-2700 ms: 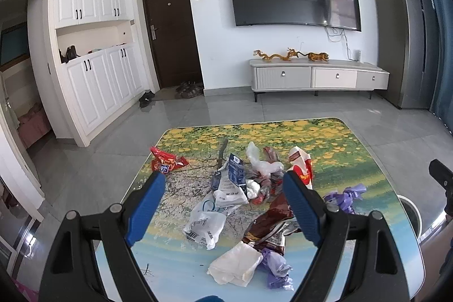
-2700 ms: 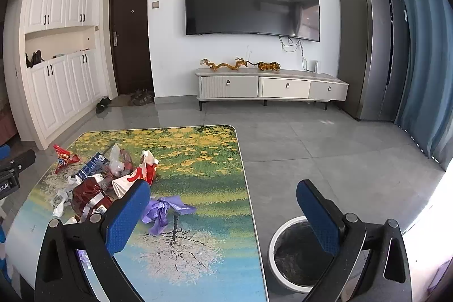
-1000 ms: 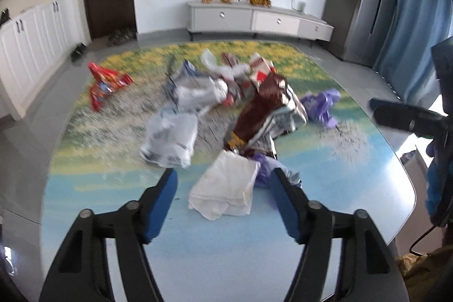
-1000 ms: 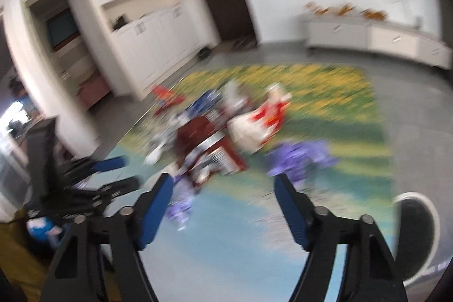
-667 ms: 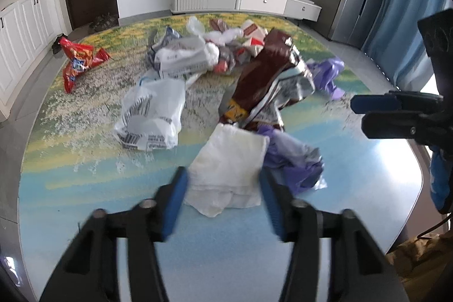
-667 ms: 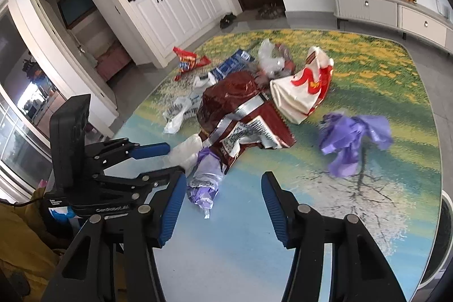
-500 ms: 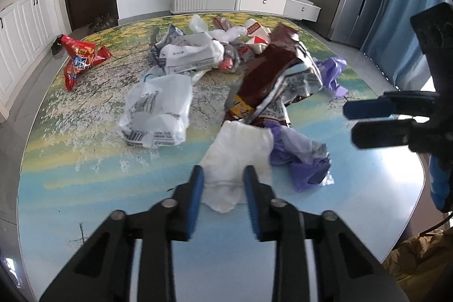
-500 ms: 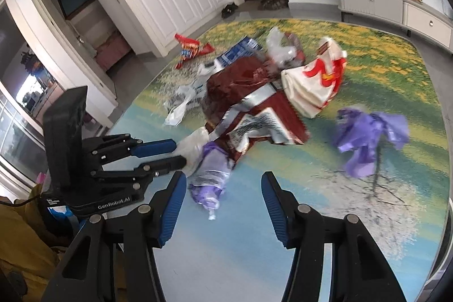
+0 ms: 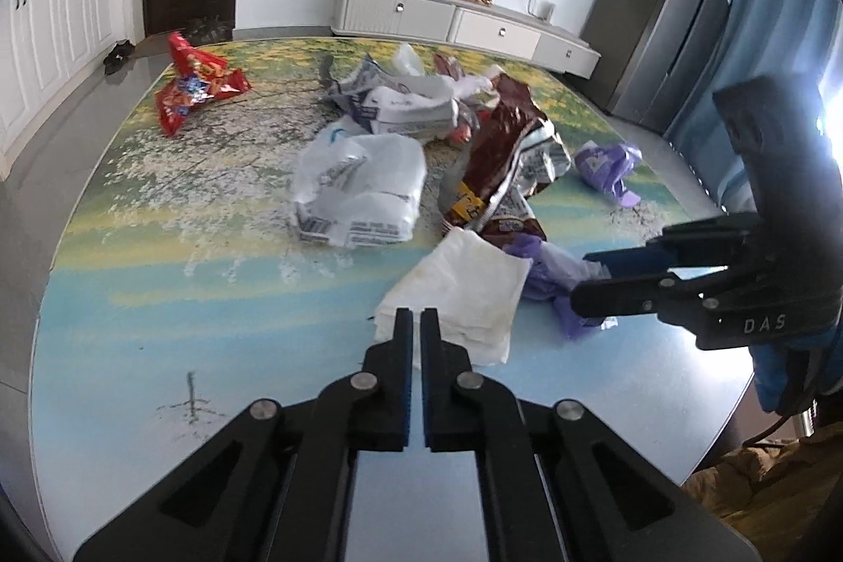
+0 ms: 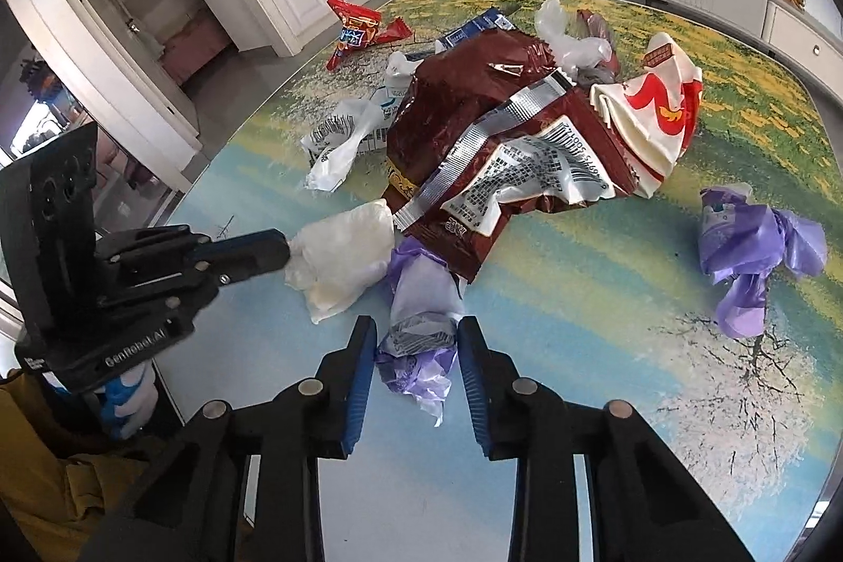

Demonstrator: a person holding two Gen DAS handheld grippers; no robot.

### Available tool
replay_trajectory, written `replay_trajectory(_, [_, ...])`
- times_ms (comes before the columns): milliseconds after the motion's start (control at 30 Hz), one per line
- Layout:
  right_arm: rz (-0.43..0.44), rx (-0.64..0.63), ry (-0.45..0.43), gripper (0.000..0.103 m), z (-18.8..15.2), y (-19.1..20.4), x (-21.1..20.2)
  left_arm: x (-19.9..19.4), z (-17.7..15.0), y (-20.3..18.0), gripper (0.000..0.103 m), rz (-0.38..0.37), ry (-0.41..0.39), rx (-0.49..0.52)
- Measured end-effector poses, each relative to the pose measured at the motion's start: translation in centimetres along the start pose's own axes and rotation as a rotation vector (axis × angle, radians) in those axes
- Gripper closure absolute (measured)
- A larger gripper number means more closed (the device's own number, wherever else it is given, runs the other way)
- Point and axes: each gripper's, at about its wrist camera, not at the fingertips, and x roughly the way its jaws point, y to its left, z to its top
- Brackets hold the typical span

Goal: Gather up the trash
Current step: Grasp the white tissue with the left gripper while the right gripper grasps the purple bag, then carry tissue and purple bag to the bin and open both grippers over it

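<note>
On the printed table (image 9: 131,277), the left gripper (image 9: 412,317) has its fingers (image 9: 403,335) pinched nearly together on the near edge of a white napkin (image 9: 463,293). Just right of it lies a crumpled purple wrapper (image 10: 419,298), which the right gripper (image 10: 416,335) straddles with fingers (image 10: 363,362) part open, touching its sides. Behind both sprawls a brown snack bag (image 10: 490,130), and farther right a purple bag (image 10: 753,246) lies apart.

Left gripper (image 9: 420,319) went from wide open above the table to pinched down on the near edge of the white napkin (image 9: 463,293), corner now lifted a bit. Right gripper (image 10: 416,351) swung over from the bin side, dropped low, and narrowed its jaws around the crumpled purple wrapper (image 10: 421,314), just touching.
</note>
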Motion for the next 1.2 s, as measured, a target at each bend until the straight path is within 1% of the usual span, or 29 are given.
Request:
replay_trajectory(100, [0.001,0.004,-0.016,0.074,0.0,0.1,-0.5,-0.1,0.4,0.4,0.101,-0.023,-0.005,-0.021])
replay_trajectory(133, [0.001,0.005,-0.021,0.074,-0.1,0.1,-0.6,-0.3,0.4,0.4,0.099,-0.031,-0.014,-0.032])
replay_trajectory(200, [0.002,0.007,-0.033,0.074,-0.1,0.2,-0.9,-0.3,0.5,0.4,0.097,-0.056,-0.016,-0.046])
replay_trajectory(267, [0.005,0.008,-0.04,0.074,-0.2,0.1,-1.2,-0.1,0.6,0.4,0.09,-0.084,-0.012,-0.063])
replay_trajectory(300, [0.007,0.009,-0.044,0.074,-0.3,0.0,-1.3,0.0,0.6,0.3,0.077,-0.086,-0.012,-0.064])
replay_trajectory(333, [0.009,0.012,-0.048,0.074,-0.5,-0.1,-1.5,0.0,0.6,0.1,0.063,-0.081,-0.013,-0.059])
replay_trajectory(400, [0.015,0.018,-0.056,0.074,-0.7,-0.4,-1.8,-0.2,0.6,-0.4,0.054,-0.081,-0.029,-0.048])
replay_trajectory(467, [0.02,0.025,-0.066,0.074,-0.9,-0.7,-2.2,-0.3,0.7,-0.9,0.054,-0.087,-0.031,-0.036])
replay_trajectory(600, [0.032,0.041,-0.093,0.074,-1.4,-1.4,-3.1,0.5,1.0,-2.1,0.054,-0.061,-0.016,-0.001])
replay_trajectory(700, [0.036,0.052,-0.114,0.074,-1.8,-1.8,-3.9,1.5,1.1,-3.0,0.054,-0.006,-0.001,0.037])
replay_trajectory(867, [0.035,0.078,-0.152,0.074,-2.7,-2.6,-5.6,2.8,0.9,-3.8,0.055,0.065,0.029,0.067])
replay_trajectory(900, [0.034,0.085,-0.161,0.074,-2.9,-2.9,-6.0,3.1,0.8,-3.9,0.057,0.081,0.037,0.07])
replay_trajectory(967, [0.03,0.097,-0.175,0.074,-3.3,-3.5,-6.6,3.4,0.6,-4.2,0.067,0.116,0.033,0.086])
replay_trajectory(1033, [0.028,0.112,-0.193,0.074,-3.7,-4.0,-7.3,3.4,0.6,-4.2,0.087,0.134,0.033,0.089])
replay_trajectory(1100, [0.024,0.125,-0.211,0.074,-4.1,-4.4,-7.9,3.3,0.6,-4.0,0.094,0.126,0.038,0.072])
replay_trajectory(1200, [0.015,0.147,-0.242,0.074,-5.1,-5.4,-9.2,3.0,0.4,-4.2,0.097,0.123,0.047,0.074])
